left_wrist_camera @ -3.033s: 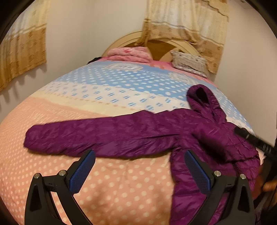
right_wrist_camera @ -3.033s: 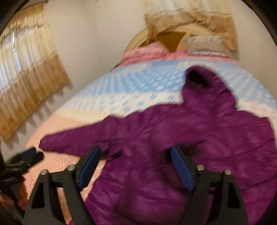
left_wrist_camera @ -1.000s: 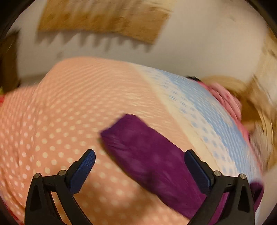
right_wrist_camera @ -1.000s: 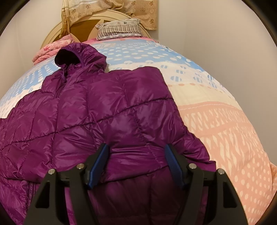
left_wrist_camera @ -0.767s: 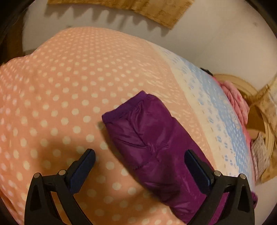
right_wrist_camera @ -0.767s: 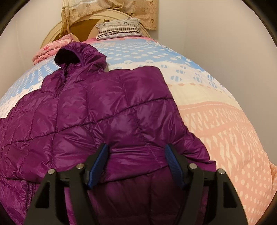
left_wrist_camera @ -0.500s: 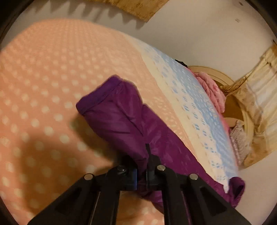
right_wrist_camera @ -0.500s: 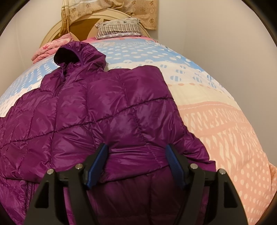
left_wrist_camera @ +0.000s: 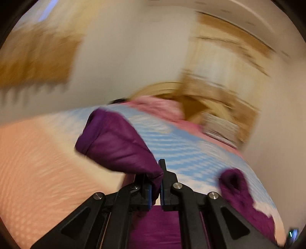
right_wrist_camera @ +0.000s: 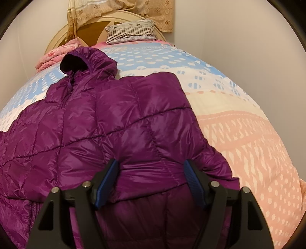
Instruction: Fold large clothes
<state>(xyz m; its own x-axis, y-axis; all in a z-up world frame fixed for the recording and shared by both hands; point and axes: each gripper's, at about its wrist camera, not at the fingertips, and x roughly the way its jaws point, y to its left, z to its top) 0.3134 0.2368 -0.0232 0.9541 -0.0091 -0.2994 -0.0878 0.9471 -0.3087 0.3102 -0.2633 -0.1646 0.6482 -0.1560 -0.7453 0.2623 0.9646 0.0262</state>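
Since the earlier frames the left gripper has gone from wide open around the sleeve to pinching it, fingers pressed together on the purple fabric near the cuff, and it is lifting the sleeve off the bed; left view is heavily motion-blurred. Sleeve is now pointing cuff-first away from the gripper toward the headboard, long axis running from the pinch up to the cuff, which is hanging in the air over the blue part of the bedspread. Right gripper is staying put, fingers spread, jaws sitting either side of a fold of the jacket; whether the pads are pressing it, cannot tell. Jacket is lying flat on the bed, hood pointing at the headboard, hem toward the camera, long axis head-to-foot. Purple, shiny, quilted, puffy; right sleeve is lying folded across the chest.
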